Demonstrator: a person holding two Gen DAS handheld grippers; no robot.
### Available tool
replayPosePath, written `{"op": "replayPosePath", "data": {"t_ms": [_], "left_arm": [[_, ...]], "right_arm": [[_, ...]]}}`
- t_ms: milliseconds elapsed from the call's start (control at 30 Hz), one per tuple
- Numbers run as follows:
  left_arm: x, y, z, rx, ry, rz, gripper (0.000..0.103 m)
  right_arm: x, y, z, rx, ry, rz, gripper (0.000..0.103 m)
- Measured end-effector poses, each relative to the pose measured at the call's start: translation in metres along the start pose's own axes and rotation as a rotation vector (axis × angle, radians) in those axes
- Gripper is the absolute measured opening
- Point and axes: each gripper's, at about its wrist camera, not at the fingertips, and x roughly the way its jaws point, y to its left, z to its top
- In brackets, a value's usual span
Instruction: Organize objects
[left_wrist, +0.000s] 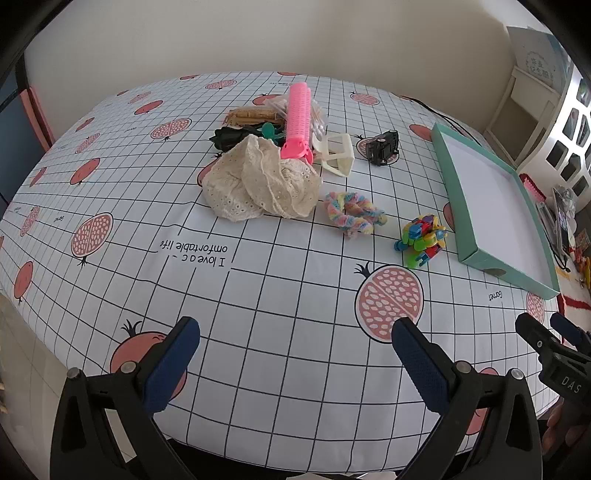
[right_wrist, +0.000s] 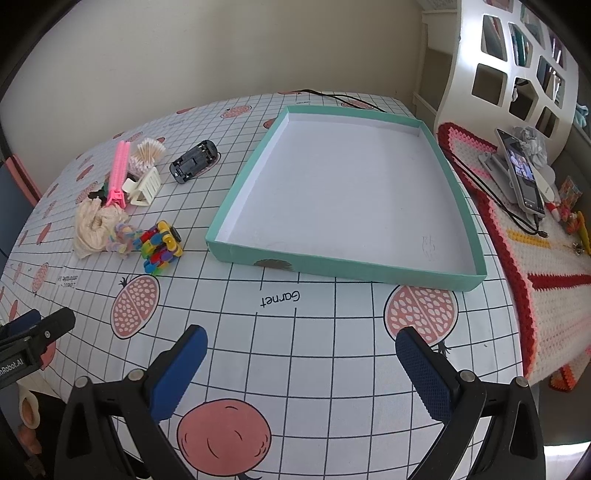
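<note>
A shallow teal box lid (right_wrist: 347, 269) with a white inside lies empty on the gridded tablecloth; it also shows in the left wrist view (left_wrist: 458, 184). Loose items lie left of it: a pink hair roller (left_wrist: 297, 118), a cream lace scrunchie (left_wrist: 262, 184), a pastel braided scrunchie (left_wrist: 354, 214), a colourful block toy (left_wrist: 421, 240), a cream hair claw (left_wrist: 338, 155), a black toy car (left_wrist: 384, 147). My left gripper (left_wrist: 295, 343) is open and empty near the table's front edge. My right gripper (right_wrist: 301, 350) is open and empty in front of the box lid.
A crocheted red and white mat (right_wrist: 535, 266) lies right of the table with a phone on a stand (right_wrist: 517, 173) and a cable. A white shelf (right_wrist: 517, 62) stands behind it. Cotton swabs (right_wrist: 147, 153) and a wooden comb (left_wrist: 251, 114) lie in the pile.
</note>
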Motion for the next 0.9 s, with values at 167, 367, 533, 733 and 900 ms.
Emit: {"op": "replayPosePath", "data": {"t_ms": [167,367,533,733,900], "left_arm": [[0.001,0.001,0.000,-0.004,0.007,-0.008,0.103],[0.001,0.002,0.001,-0.016,0.014,-0.012,0.103],[-0.001,0.009,0.008,-0.049,0.008,-0.022,0.103],[-0.010,0.016,0.033,-0.099,-0.031,-0.006,0.103],[-0.007,0.015,0.053,-0.127,0.003,-0.030,0.103]], "right_arm": [[0.001,0.002,0.000,-0.001,0.000,-0.005,0.103],[0.000,0.003,-0.001,-0.005,0.000,-0.010,0.103],[-0.002,0.004,0.000,-0.008,-0.006,-0.006,0.103],[-0.014,0.016,0.018,-0.036,-0.048,0.022,0.103],[-0.017,0.039,0.039,-0.058,-0.052,0.076,0.103]]}}
